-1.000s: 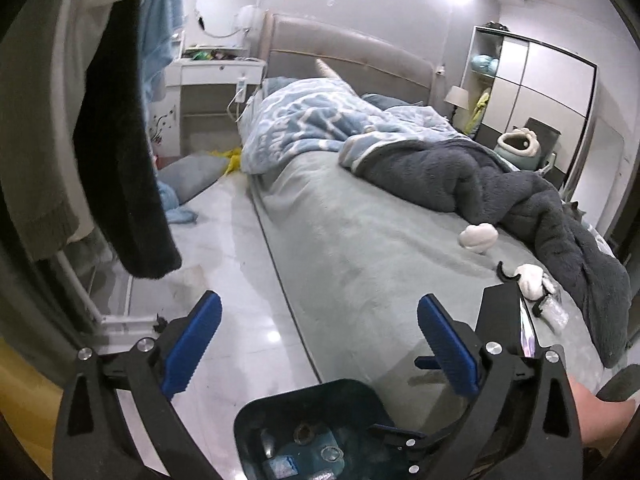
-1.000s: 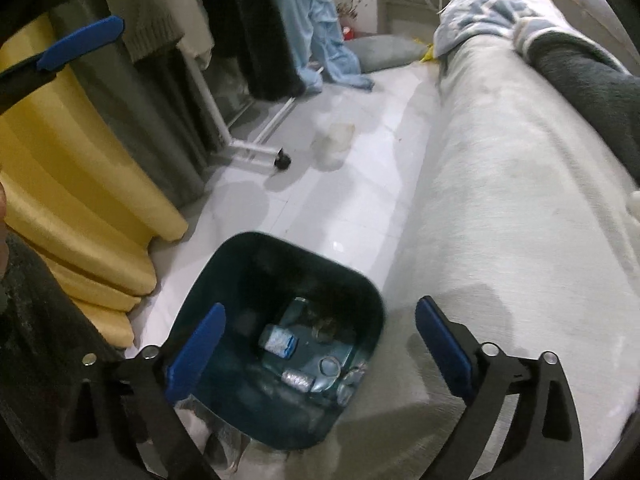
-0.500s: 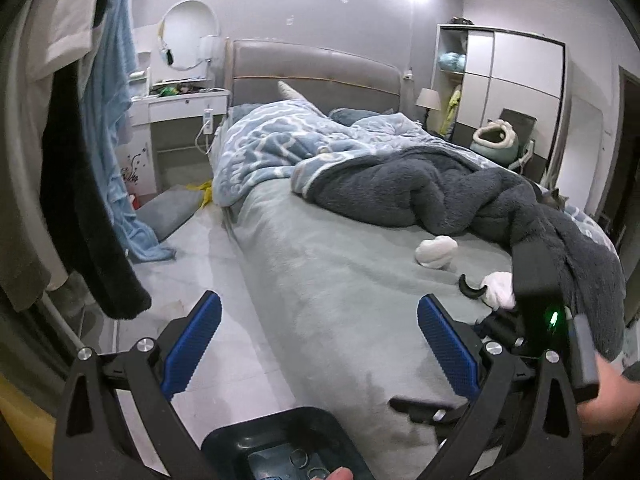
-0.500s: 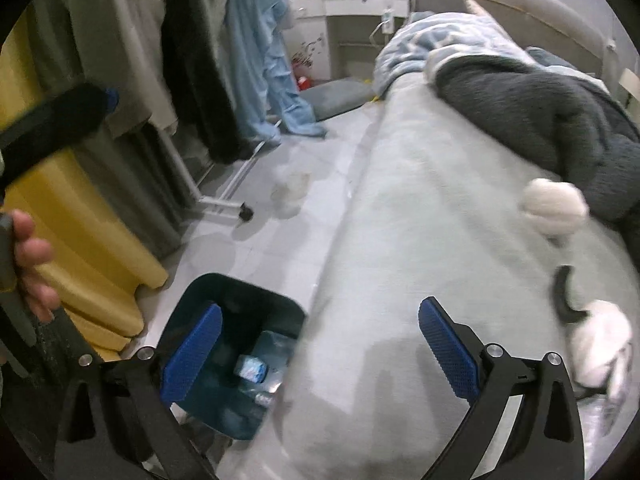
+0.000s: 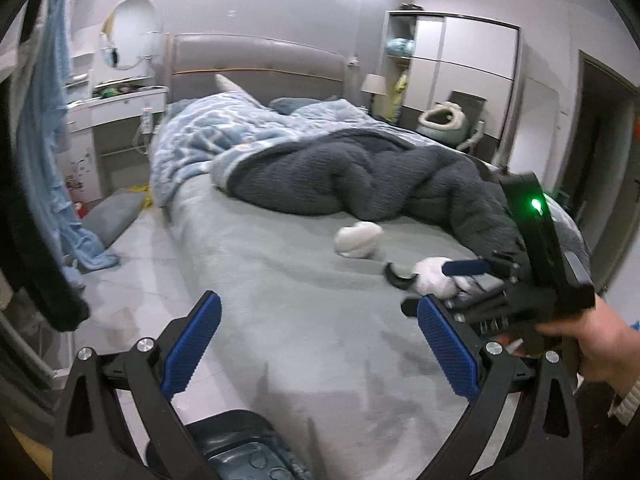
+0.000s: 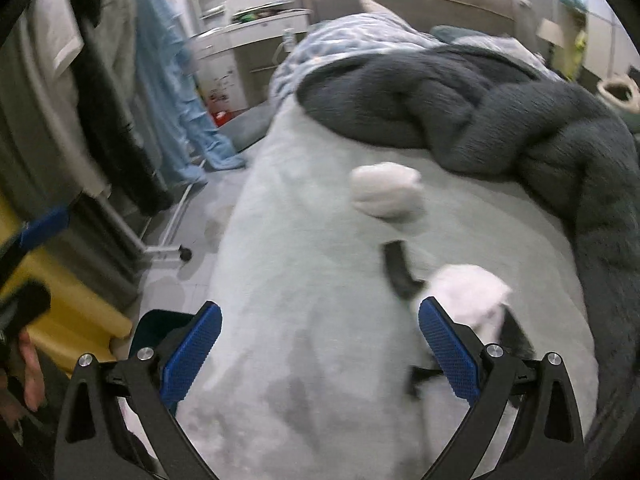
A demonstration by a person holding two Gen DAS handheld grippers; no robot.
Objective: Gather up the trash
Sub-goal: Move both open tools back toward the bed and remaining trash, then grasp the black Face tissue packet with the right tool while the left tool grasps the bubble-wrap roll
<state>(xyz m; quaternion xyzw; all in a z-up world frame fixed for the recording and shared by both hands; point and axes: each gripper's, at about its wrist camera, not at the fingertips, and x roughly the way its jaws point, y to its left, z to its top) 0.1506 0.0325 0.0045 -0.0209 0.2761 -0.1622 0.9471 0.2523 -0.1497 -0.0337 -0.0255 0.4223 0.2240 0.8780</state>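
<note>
Two white crumpled wads lie on the grey-green bed sheet (image 5: pixel 304 280): a far wad (image 5: pixel 358 236) (image 6: pixel 386 194) and a near wad (image 5: pixel 434 280) (image 6: pixel 468 292), with a black curved piece (image 5: pixel 398 278) (image 6: pixel 398 272) beside the near one. My right gripper (image 6: pixel 320 350) (image 5: pixel 444 286) is open, low over the sheet, and the near wad sits just beyond its right fingertip. My left gripper (image 5: pixel 320 346) is open and empty above the bed's edge. The dark teal bin (image 5: pixel 232 444) (image 6: pixel 154 326) stands on the floor against the bed.
A dark grey fleece blanket (image 5: pixel 360 176) and a blue patterned duvet (image 5: pixel 208 132) cover the far half of the bed. Hanging clothes (image 6: pixel 120 100) on a wheeled rack and a yellow cushion (image 6: pixel 72 312) line the left. A person's hand (image 5: pixel 600 340) holds the right gripper.
Both views swung up from the bin toward the bed. The right gripper moved across the sheet to the near white wad; the bin dropped to the frame edges. Both stay open.
</note>
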